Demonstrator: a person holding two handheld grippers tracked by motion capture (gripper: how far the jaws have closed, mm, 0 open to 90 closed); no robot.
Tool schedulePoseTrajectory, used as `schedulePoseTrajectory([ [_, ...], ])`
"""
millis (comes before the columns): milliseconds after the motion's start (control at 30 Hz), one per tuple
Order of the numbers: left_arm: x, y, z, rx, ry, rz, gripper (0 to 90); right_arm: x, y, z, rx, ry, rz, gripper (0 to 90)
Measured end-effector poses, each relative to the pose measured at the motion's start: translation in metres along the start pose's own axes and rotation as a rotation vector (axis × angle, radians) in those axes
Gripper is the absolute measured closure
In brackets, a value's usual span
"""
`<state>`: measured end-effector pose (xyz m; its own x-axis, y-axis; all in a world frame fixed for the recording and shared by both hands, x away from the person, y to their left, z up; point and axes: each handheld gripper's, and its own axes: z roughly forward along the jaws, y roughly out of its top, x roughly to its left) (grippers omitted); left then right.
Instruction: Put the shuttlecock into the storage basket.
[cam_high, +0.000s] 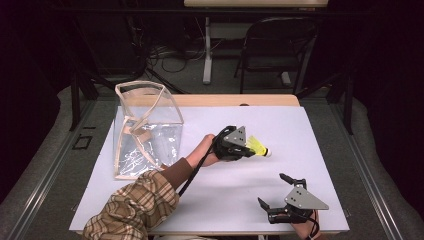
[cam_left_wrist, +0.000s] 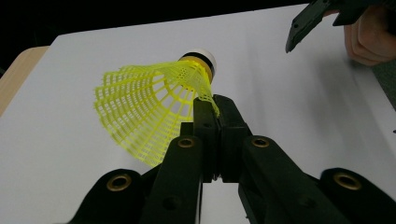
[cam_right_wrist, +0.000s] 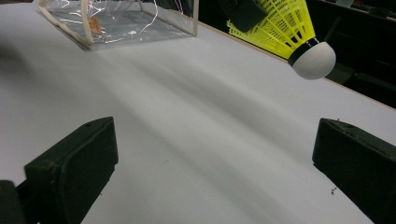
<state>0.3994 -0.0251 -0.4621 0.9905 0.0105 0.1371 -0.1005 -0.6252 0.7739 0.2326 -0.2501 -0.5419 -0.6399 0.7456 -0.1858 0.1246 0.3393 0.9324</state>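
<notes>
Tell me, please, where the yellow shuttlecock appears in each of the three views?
High view: the shuttlecock is right of centre, in the left gripper.
Left gripper view: centre-left, its skirt edge pinched between the shut jaws.
Right gripper view: top right, white cork end pointing down and right.
Shared landmark: the clear bag, which lies top left in the right gripper view.

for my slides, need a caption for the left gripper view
Left tongs pinching the yellow shuttlecock by its skirt edge above the white table.
</notes>
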Motion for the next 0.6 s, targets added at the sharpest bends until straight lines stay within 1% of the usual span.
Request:
schedulePoseTrajectory([
  [133,0.002,0.003,-0.002,-0.005,0.003,0.000,88.8,0.000,0.000,0.000,-0.001,0.000,-0.001,0.0],
  [433,0.005,0.009,-0.006,-0.007,0.007,0.016,88.9,0.000,0.000,0.000,-0.001,0.001,-0.001,0.0],
  [533,0.005,0.011,-0.007,-0.013,0.009,0.009,88.9,0.000,0.000,0.000,-0.001,0.001,-0.001,0.0],
  [600,0.006,0.012,-0.008,-0.009,0.012,0.018,89.0,0.000,0.000,0.000,0.000,0.000,0.000,0.0],
])
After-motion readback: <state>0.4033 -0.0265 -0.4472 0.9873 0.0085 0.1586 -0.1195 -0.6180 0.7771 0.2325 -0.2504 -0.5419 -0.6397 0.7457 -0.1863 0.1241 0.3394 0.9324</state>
